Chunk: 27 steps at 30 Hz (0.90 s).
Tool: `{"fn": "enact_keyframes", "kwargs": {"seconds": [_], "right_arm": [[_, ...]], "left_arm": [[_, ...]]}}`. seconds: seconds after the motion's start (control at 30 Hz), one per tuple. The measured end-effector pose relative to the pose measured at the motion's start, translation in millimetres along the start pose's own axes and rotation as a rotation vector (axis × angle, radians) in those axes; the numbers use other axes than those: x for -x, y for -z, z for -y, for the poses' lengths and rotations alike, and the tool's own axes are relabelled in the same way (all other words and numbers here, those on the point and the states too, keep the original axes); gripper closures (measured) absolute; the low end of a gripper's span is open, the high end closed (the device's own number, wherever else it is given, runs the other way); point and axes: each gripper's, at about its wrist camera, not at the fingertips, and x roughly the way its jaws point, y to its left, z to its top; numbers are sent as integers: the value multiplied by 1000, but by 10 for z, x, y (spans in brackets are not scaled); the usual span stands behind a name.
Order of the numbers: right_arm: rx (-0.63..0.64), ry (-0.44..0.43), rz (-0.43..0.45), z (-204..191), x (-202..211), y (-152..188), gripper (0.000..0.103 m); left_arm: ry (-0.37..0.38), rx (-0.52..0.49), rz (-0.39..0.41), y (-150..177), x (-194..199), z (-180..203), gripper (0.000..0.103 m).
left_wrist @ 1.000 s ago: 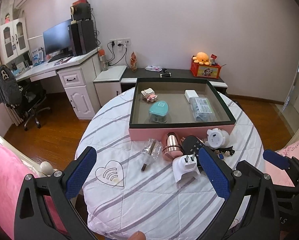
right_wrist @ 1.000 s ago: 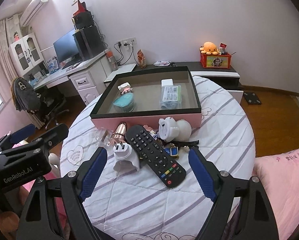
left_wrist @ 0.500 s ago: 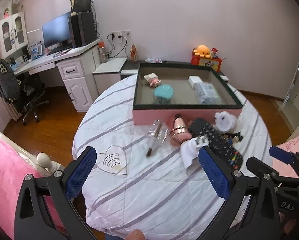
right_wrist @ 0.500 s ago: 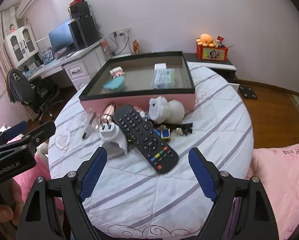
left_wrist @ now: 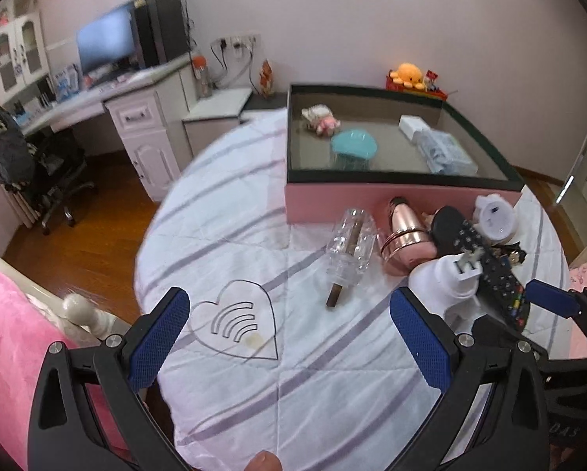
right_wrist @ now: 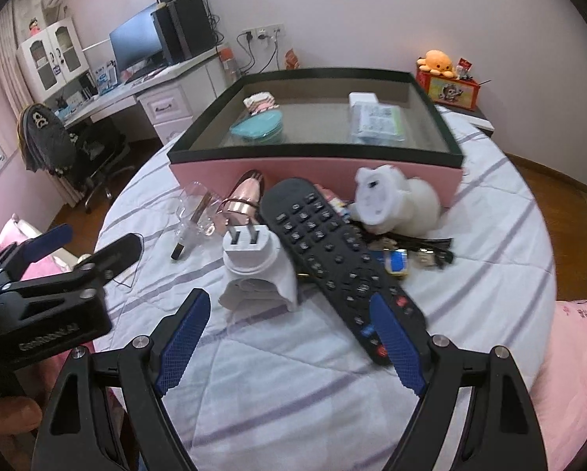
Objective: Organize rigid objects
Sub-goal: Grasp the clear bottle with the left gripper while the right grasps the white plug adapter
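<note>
A pink box with a dark rim (left_wrist: 399,198) (right_wrist: 313,167) stands on the round table and holds a teal case (left_wrist: 353,145), a small toy and packets. In front of it lie a clear bottle (left_wrist: 350,247), a rose-gold item (left_wrist: 405,235) (right_wrist: 242,200), a white plug adapter (right_wrist: 258,263) (left_wrist: 446,278), a black remote (right_wrist: 332,251) (left_wrist: 485,263) and a white round device (right_wrist: 391,200). My left gripper (left_wrist: 289,333) is open above the cloth, left of the pile. My right gripper (right_wrist: 289,337) is open, low over the adapter and remote.
The round table has a white striped cloth (left_wrist: 234,231) with a heart mark (left_wrist: 238,320). Keys and small clutter (right_wrist: 411,255) lie by the remote. A pink bed (left_wrist: 2,333) sits at the left, a desk with monitor (left_wrist: 108,62) behind, and wooden floor around.
Both grippers have moved closer and lower to the table. The right one now hangs over the adapter and remote. Both stay open and empty.
</note>
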Motion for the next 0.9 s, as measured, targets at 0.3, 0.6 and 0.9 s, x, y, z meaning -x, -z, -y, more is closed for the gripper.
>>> {"fn": "enact_keyframes", "kwargs": {"seconds": [0.3, 0.6, 0.9], "right_arm": [[6, 33, 5, -147, -244, -76, 18], [25, 54, 8, -242, -214, -93, 45], [38, 72, 12, -292, -256, -105, 47]], "left_arm": [[8, -32, -50, -80, -454, -45, 0], [89, -52, -76, -195, -694, -23, 0], [127, -21, -108, -261, -871, 5, 6]]}}
